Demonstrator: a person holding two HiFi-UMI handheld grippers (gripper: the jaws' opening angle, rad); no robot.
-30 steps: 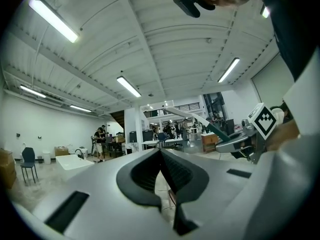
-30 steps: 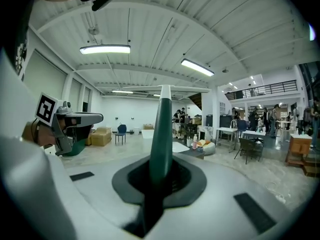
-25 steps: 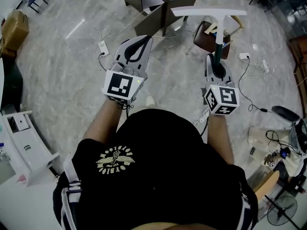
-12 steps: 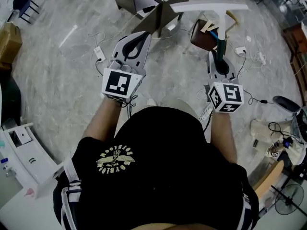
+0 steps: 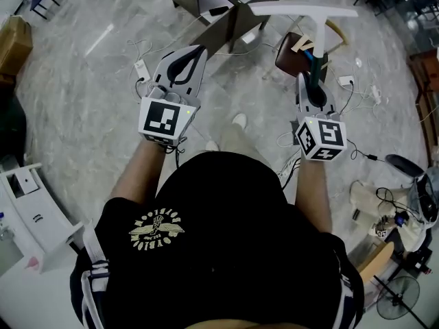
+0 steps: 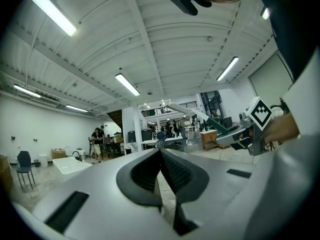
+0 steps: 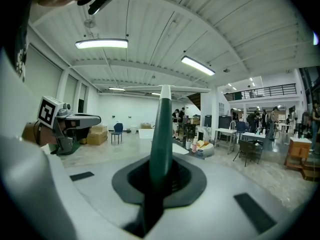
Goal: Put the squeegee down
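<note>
Two grippers reach out over the marble floor (image 5: 82, 108), side by side and well apart. The right gripper (image 5: 313, 81) has its jaws clamped on the dark green handle of the squeegee (image 5: 313, 31), which runs straight out from between the jaws to a white cross blade well past their tips, clear of the floor, with a brown chair seat (image 5: 289, 55) lying beneath the handle just ahead of the jaws. The left gripper (image 5: 194, 52) has its jaws pressed together with nothing between them, and only bare floor shows beyond their tips.
</note>
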